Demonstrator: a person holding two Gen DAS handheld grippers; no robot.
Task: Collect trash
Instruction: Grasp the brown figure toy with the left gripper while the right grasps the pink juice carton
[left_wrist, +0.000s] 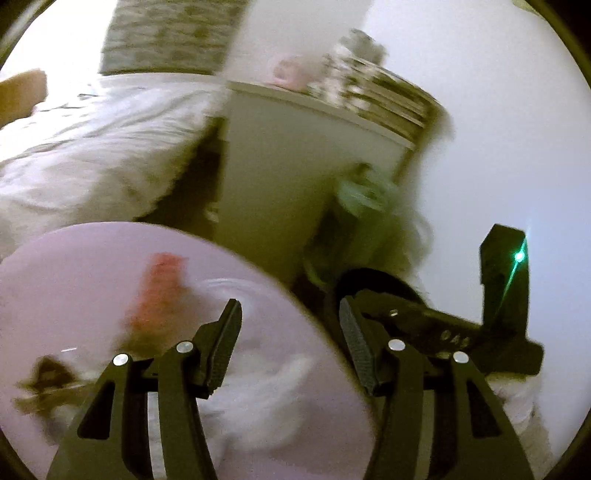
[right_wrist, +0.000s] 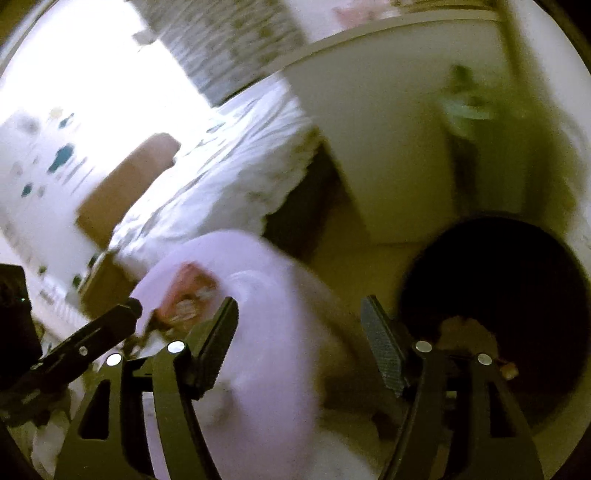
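L gripper (left_wrist: 290, 345) jaws apart, nothing btwn pads. R gripper (right_wrist: 301, 341) wider, also empty. Trash: red crumpled wrapper (left_wrist: 157, 295), blurred, lying on round lilac table (left_wrist: 92, 258) w/ dark scrap (left_wrist: 46, 376) nearby. Black bin (right_wrist: 495, 288) on floor beside table.

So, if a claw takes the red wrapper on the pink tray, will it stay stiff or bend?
The red wrapper looks crumpled and thin, so it probably bends and weighs little. It lies flat on the pink tray, which looks smooth, so a push may slide it rather than roll it. Blur hides its exact material.
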